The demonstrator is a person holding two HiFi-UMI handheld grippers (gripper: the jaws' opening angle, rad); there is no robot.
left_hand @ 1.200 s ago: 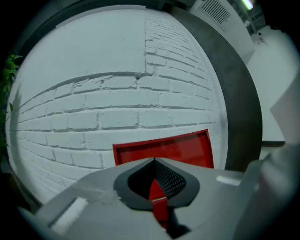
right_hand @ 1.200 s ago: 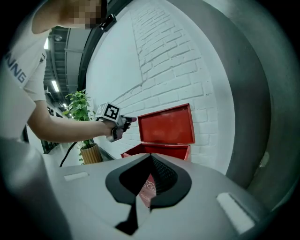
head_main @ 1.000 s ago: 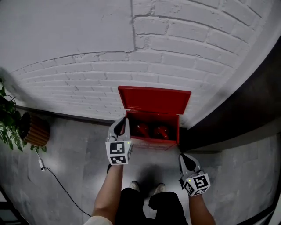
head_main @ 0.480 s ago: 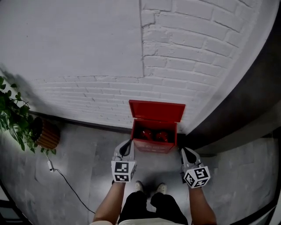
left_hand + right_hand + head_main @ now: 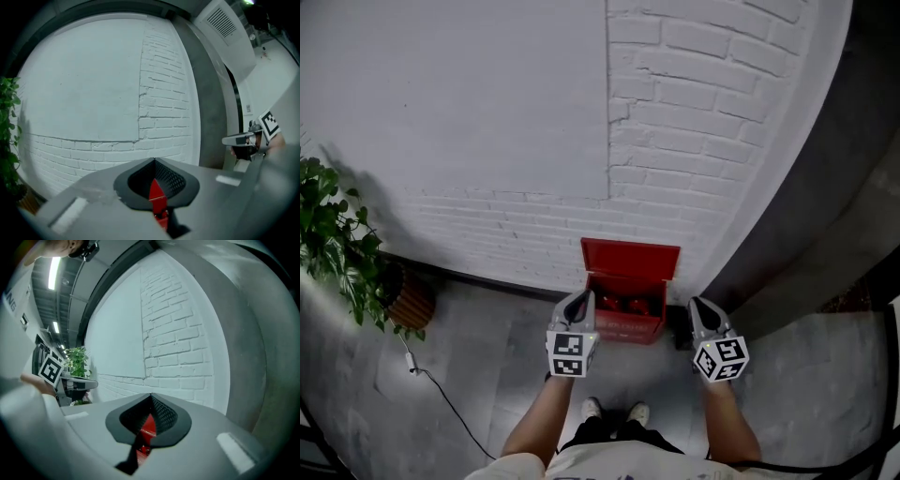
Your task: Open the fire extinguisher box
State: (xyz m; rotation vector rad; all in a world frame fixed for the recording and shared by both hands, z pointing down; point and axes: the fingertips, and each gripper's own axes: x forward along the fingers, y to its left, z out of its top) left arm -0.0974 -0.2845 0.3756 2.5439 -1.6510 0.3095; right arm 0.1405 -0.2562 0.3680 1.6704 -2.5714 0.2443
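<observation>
In the head view, the fire extinguisher box [image 5: 628, 323] is seen on the floor against the white brick wall [image 5: 487, 141], its lid [image 5: 630, 258] raised. It is flanked by the left claw [image 5: 579, 302] and right claw [image 5: 701, 309]. Only in the gripper views are both claws shown closed, tips together and empty, with a red sliver visible behind.

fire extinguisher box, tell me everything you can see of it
The fire extinguisher box is red and metal-looking. It stands on the grey floor against the white brick wall, lid raised and leaning back. Red extinguishers show inside. The left gripper is near its left front corner; contact is unclear.
</observation>
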